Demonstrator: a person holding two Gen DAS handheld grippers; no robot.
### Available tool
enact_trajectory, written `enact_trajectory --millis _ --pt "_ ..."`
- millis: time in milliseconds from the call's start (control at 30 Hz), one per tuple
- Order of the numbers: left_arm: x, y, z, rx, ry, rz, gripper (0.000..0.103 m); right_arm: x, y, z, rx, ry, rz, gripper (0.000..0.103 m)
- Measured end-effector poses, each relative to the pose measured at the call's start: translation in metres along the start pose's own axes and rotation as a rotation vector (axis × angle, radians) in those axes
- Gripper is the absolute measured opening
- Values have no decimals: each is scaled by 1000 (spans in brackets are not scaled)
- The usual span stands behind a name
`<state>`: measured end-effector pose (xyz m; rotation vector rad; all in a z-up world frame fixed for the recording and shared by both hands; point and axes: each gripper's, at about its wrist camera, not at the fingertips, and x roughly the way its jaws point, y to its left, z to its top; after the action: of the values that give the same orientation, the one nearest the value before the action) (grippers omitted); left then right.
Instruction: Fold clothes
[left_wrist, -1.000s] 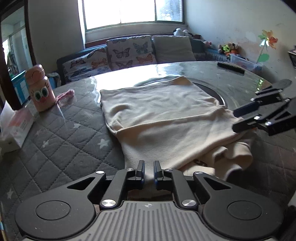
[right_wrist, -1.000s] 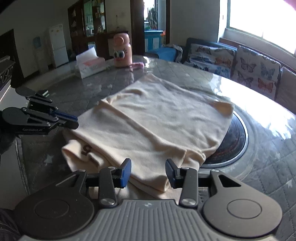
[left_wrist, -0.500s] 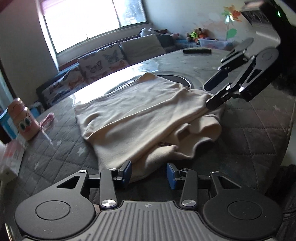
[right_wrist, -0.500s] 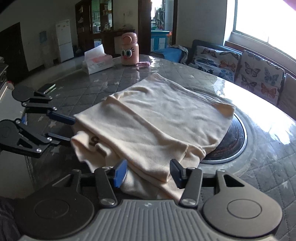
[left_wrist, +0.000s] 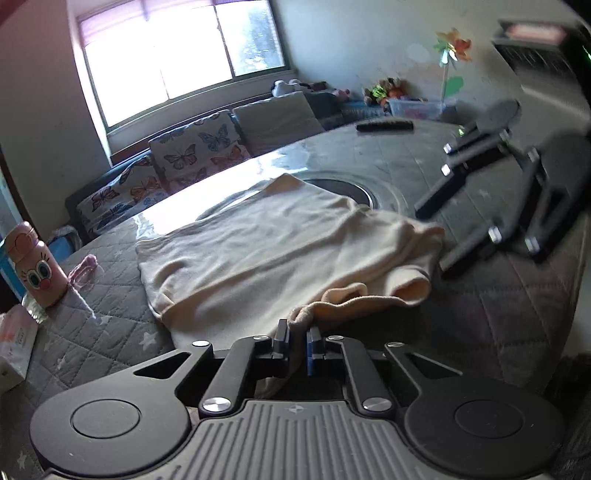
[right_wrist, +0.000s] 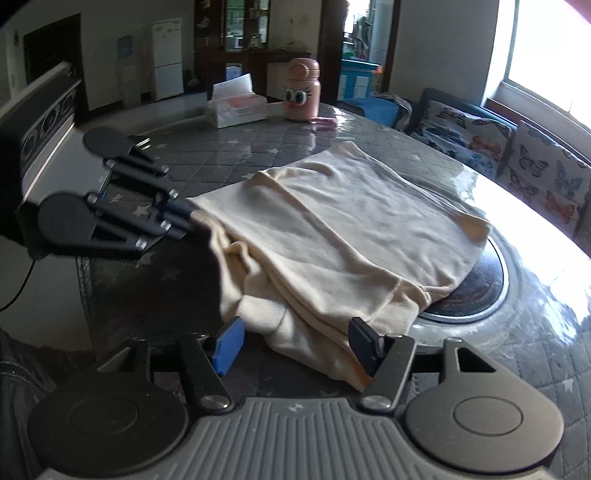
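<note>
A cream garment (left_wrist: 280, 243) is lying partly folded on the round table (left_wrist: 388, 158), which is wearing a grey quilted cover with stars; its far edge is overlapping the dark disc at the table's centre (right_wrist: 476, 291). In the left wrist view, the left gripper (left_wrist: 297, 334) is closing its jaws on a bunched edge of the garment at 6 o'clock, the fabric lying pinched between the pads. The right gripper (left_wrist: 432, 236) is hovering at 3 o'clock in that view, just beside the garment's rolled hem. In the right wrist view, the right gripper (right_wrist: 293, 345) is opening its jaws, the pads standing spread on either side of the near corner of the garment without pressing it. A pink cartoon-faced bottle (right_wrist: 301, 90) and a tissue box (right_wrist: 236, 107) are standing at 12 o'clock, well apart from the garment.
</note>
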<state>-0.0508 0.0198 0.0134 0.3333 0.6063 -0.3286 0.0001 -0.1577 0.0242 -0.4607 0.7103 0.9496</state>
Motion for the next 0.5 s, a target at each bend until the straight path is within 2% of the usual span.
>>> enact_trajectory --millis 267,367,467,500 --pt "9 27 22 -100 -18 -20 9 16 8 6 -68 -20 -3 68" --pt "11 30 23 -100 -13 -23 9 28 7 10 -64 -36 -13 63" --pt "9 30 21 -101 -7 -29 12 39 2 14 -38 -30 -14 47" --pt "9 30 19 -100 -3 -28 12 42 0 16 -22 -25 -10 38"
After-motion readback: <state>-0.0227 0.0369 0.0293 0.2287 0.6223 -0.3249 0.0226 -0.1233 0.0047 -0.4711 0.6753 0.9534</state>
